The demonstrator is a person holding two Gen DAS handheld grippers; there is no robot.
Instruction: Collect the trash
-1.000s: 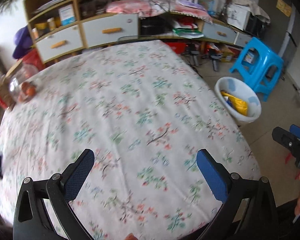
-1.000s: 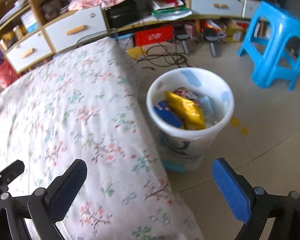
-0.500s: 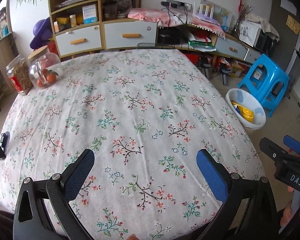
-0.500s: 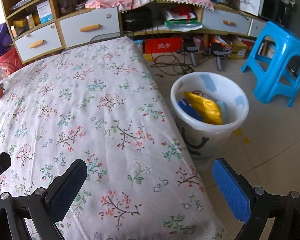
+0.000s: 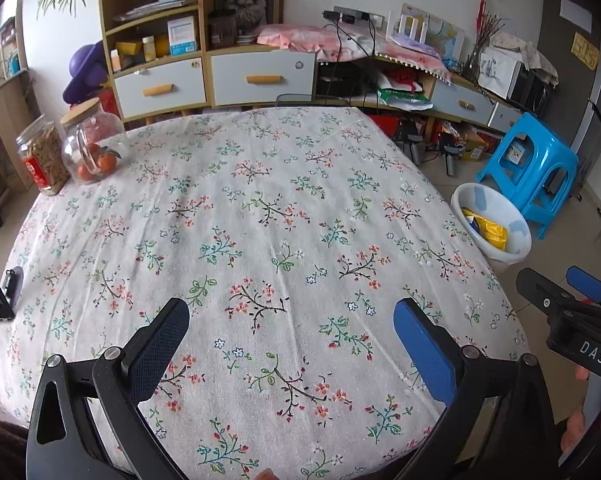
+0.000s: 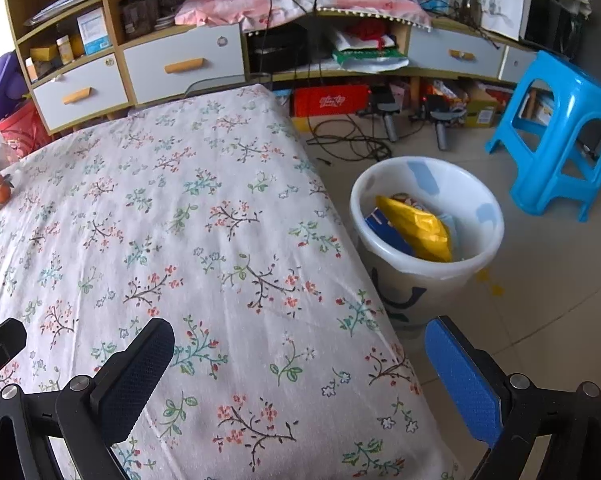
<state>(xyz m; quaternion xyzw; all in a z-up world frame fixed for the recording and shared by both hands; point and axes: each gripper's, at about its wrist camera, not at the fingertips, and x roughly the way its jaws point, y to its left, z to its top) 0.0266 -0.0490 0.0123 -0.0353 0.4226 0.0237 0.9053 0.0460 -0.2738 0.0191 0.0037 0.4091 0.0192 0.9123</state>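
Where a floral tablecloth (image 5: 260, 216) covers the whole top, a broad desk (image 6: 428, 432) filling most of both views. Beyond its far edge, a long low cabinet (image 5: 260, 76) with grey drawers and orange handles, cluttered on top. On the floor to the right, a blue plastic stool (image 6: 556, 132), and nearer, just beside the desk's right edge, a white bin (image 6: 484, 248) standing upright. Inside the bin, the trash: a yellow wrapper (image 6: 420, 228) lying over a dark blue packet (image 6: 384, 232), with paler scraps behind. At the desk's far left corner, a glass jar (image 5: 94, 144) holding oranges, touching a second jar with a red label (image 5: 42, 160). On the left edge, a small dark device (image 5: 10, 284), too cut off to identify. Over the near side of the cloth, the left tool (image 5: 290, 332), blue-padded fingers (image 5: 420, 352) spread wide, nothing between them. Further right, over the desk's corner, the right tool (image 6: 300, 364), likewise spread wide and empty, a little of a hand (image 5: 580, 420) visible behind it.
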